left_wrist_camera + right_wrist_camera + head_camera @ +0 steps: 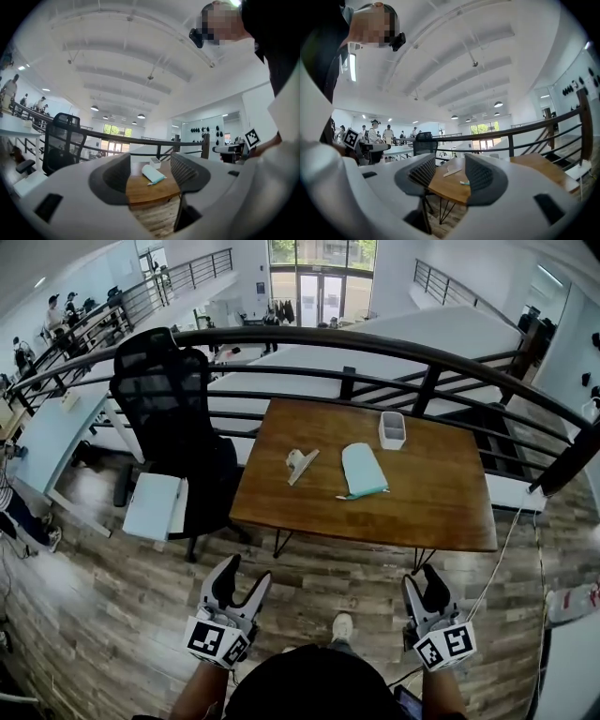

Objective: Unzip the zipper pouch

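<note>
Where pouch [363, 470] lies, tray [392, 429] stands near.

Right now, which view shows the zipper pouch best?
Head view: the zipper pouch lies whole on the wooden table, seen from above. Left gripper view shows it small and far off. Right gripper view shows only one teal end; a jaw hides the rest.

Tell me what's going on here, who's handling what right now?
A person stands a little short of a wooden table, holding a left gripper and a right gripper out in front, both with jaws apart and empty. The teal zipper pouch lies flat on the table, near a white container and a small pale object. Neither gripper touches the pouch, so the unzipping has not begun.
</note>
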`<state>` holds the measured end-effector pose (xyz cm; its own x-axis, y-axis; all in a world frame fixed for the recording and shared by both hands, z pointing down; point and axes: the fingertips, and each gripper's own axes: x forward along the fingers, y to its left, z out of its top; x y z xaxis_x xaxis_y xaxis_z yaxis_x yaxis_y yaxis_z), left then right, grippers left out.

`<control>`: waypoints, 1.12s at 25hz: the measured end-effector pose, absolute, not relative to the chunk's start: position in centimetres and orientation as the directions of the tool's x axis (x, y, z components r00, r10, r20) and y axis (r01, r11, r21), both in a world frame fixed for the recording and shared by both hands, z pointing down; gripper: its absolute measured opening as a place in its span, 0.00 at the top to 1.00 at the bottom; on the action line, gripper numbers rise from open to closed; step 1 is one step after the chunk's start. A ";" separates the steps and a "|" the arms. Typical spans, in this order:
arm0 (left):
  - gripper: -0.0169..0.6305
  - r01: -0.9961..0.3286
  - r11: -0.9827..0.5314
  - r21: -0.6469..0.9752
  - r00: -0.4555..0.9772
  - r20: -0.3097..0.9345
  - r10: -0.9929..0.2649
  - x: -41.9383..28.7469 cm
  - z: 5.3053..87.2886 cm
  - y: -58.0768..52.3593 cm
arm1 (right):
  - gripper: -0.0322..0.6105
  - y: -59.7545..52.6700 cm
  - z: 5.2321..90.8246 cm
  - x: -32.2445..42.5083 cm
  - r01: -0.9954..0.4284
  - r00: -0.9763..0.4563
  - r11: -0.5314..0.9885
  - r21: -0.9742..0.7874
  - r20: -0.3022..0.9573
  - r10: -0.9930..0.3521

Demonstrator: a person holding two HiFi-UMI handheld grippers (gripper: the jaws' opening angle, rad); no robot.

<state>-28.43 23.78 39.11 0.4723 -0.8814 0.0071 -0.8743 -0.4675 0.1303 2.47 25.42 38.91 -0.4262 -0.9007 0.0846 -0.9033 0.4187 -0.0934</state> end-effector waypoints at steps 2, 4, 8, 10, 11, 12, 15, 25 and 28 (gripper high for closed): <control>0.55 -0.878 -0.464 0.116 0.467 0.001 -0.884 -26.9 38.7 22.7 | 0.65 23.4 38.8 3.7 -0.895 -0.443 0.436 -0.097 0.075 -0.893; 0.55 -0.882 -0.460 0.100 0.463 0.006 -0.886 -25.5 38.5 21.6 | 0.65 21.7 38.8 5.0 -0.890 -0.452 0.445 -0.104 0.065 -0.890; 0.55 -0.886 -0.456 0.086 0.460 0.027 -0.888 -22.7 38.5 19.5 | 0.66 19.3 39.3 7.8 -0.884 -0.461 0.451 -0.126 0.062 -0.885; 0.55 -0.890 -0.450 0.079 0.454 0.038 -0.890 -21.5 38.6 18.7 | 0.66 18.3 39.8 9.3 -0.882 -0.463 0.451 -0.137 0.069 -0.884; 0.55 -0.891 -0.447 0.074 0.451 0.043 -0.891 -20.8 38.7 18.3 | 0.67 17.9 40.1 10.1 -0.881 -0.464 0.451 -0.142 0.071 -0.883; 0.55 -0.892 -0.447 0.069 0.450 0.048 -0.892 -20.1 38.8 18.0 | 0.67 17.5 40.2 11.0 -0.880 -0.464 0.451 -0.148 0.073 -0.883; 0.55 -0.891 -0.449 0.066 0.452 0.042 -0.891 -17.8 38.7 16.9 | 0.68 16.5 40.5 13.4 -0.875 -0.472 0.456 -0.162 0.075 -0.878; 0.57 -0.896 -0.443 0.016 0.444 0.038 -0.895 -12.0 37.3 14.9 | 0.70 13.6 40.6 18.9 -0.862 -0.491 0.473 -0.185 0.063 -0.869; 0.57 -0.893 -0.449 -0.016 0.449 0.041 -0.893 -11.3 37.1 14.4 | 0.71 12.8 40.7 19.4 -0.859 -0.492 0.473 -0.197 0.056 -0.869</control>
